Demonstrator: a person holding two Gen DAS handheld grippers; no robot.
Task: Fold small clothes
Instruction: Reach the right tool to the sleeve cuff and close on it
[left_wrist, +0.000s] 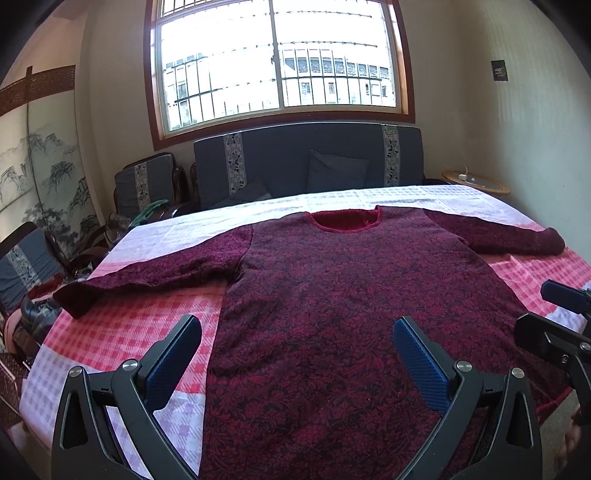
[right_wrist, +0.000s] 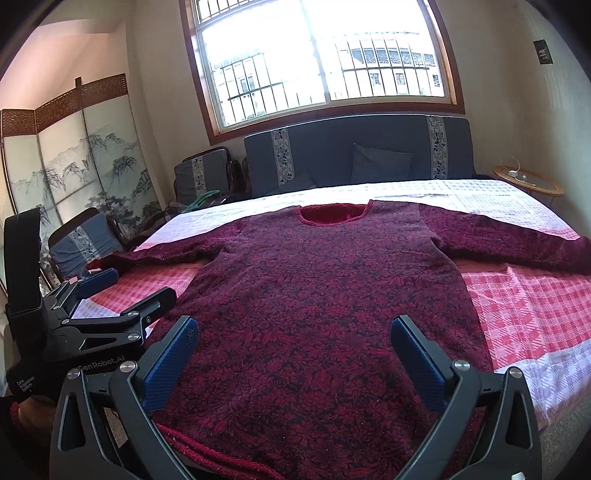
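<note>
A dark red patterned sweater (left_wrist: 332, 295) (right_wrist: 325, 295) lies flat on the table, neck hole away from me, both sleeves spread out sideways. My left gripper (left_wrist: 297, 332) hovers open above the sweater's lower left part, nothing between its blue pads. My right gripper (right_wrist: 293, 330) hangs open over the lower middle of the sweater, near the hem (right_wrist: 207, 446). In the left wrist view the right gripper (left_wrist: 554, 317) shows at the right edge. In the right wrist view the left gripper (right_wrist: 125, 288) appears at the left, open, with a gloved hand behind it.
A pink and white checked cloth (left_wrist: 122, 332) (right_wrist: 524, 306) covers the table. Behind it stand a dark sofa (left_wrist: 306, 162), armchairs (left_wrist: 144, 184) and a painted folding screen (right_wrist: 74, 166) on the left. A small round side table (right_wrist: 528, 181) is at the far right.
</note>
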